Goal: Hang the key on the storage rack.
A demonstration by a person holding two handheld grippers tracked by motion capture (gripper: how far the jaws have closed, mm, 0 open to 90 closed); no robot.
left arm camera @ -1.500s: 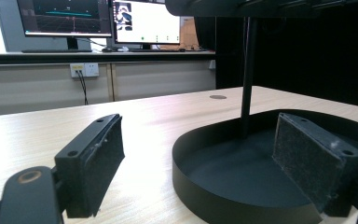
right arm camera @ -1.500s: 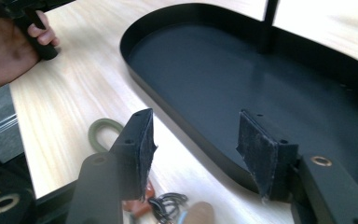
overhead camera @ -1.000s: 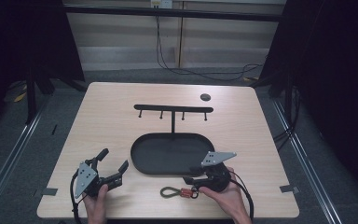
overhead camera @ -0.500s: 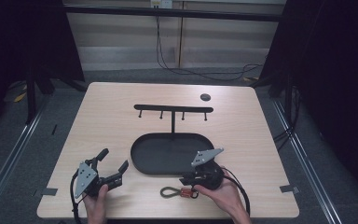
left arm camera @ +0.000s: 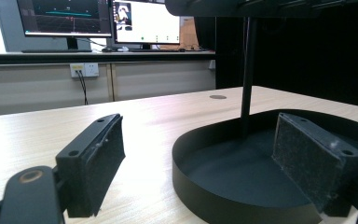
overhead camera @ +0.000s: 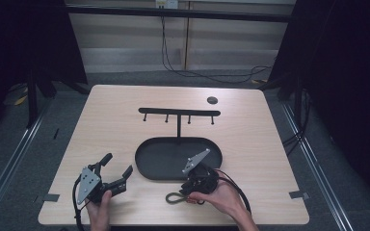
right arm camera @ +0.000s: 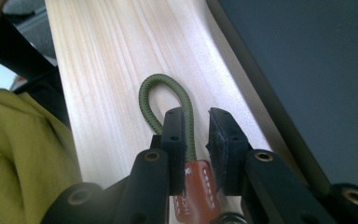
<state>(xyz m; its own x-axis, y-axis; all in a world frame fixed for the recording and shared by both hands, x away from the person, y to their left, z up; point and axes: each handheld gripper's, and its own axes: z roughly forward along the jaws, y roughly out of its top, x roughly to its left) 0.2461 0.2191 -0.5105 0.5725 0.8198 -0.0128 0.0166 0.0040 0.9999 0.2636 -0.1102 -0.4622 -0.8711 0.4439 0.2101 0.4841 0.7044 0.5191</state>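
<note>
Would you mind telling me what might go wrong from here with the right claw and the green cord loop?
1. The right claw has just been closing around the green cord loop, yet a gap shows beside one pad; the thin cord may slip out on lifting.
2. The loop lies close to the black tray; it could snag on the rim.
3. The brown tab may swing the loop off the hooked stand.
</note>
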